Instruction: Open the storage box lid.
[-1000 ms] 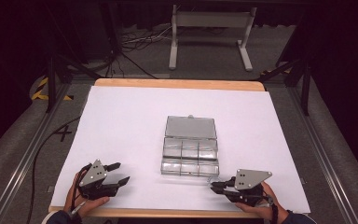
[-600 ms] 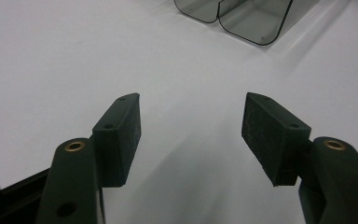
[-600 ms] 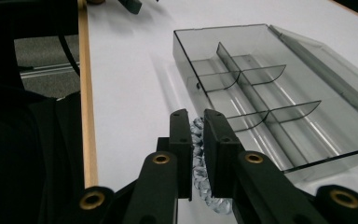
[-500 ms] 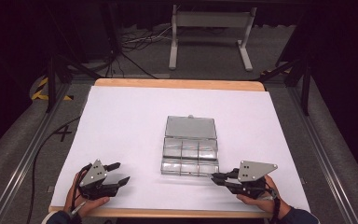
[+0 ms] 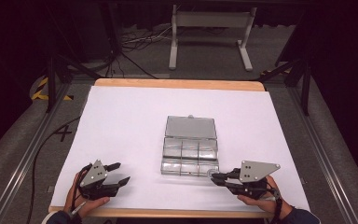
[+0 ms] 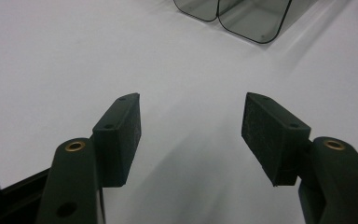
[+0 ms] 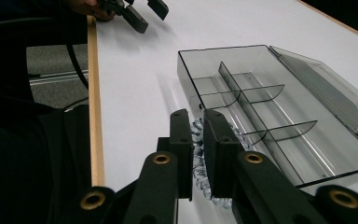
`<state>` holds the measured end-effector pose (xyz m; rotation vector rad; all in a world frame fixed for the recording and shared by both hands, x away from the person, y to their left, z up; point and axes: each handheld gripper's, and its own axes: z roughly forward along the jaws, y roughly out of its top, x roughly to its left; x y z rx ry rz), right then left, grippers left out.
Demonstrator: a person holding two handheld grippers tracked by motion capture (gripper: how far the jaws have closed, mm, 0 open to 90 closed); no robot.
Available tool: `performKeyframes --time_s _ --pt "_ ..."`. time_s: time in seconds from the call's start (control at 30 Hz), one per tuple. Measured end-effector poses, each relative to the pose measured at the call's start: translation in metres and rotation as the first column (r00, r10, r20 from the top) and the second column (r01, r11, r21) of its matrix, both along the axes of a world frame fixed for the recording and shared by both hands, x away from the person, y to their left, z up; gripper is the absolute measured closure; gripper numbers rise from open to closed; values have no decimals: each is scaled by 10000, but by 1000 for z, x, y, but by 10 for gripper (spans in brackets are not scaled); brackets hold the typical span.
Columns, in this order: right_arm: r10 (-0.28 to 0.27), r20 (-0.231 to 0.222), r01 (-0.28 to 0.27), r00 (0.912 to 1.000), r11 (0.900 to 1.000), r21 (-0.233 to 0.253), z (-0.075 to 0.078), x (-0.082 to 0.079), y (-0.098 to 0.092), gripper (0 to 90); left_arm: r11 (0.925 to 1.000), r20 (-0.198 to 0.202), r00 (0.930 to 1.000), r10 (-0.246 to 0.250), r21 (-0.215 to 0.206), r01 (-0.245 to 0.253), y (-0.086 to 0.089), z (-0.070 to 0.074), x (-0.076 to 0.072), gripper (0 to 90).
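Jaws of the right gripper stand nearly together, pinching a small clear, crinkled item between the pads. The right gripper view shows this item as a translucent, faceted strip caught in the narrow gap, just beside the near wall of the clear compartment box. What the item is cannot be told. In the high view the same item appears as a faint pale speck at the tips of the right gripper, touching or just beside the front right corner of the compartment box; the grip itself cannot be read there.

The box lies open near the middle of the white table sheet, with its lid laid flat on the far side. The right gripper view shows the dividers inside the tray and bare compartment floors.

Jaws of the left gripper stand wide apart with nothing between them, over bare sheet. The left gripper view shows two rounded corners of the box at its top edge, well apart from the pads. In the high view the left gripper rests near the front left of the sheet, held by the left hand.

Compared with the earlier high views, the right gripper has moved leftward toward the box corner. The left gripper and the box have stayed in place.
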<state>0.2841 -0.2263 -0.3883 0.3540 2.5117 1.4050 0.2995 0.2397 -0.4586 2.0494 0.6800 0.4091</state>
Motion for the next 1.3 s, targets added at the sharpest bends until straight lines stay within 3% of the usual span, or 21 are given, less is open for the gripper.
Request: performKeyframes --time_s 0.27,0.77,1.07,1.3 --pt "-4 -180 1 9998 9999 -139 -3 10 4 830 10000 -47 10000 32 -32 -32 0 0 0 385" --pt "-225 -671 186 9975 9981 -582 -15 46 19 829 10000 -20 10000 -48 20 48 -1 0 -1 385" --pt "-370 -994 282 9944 9957 -888 -24 49 19 829 9999 -26 10000 -85 80 85 -1 0 -1 385" --pt "-628 -1219 530 9906 9953 -816 -28 55 16 827 9997 29 9999 -123 203 122 -1 0 0 385"
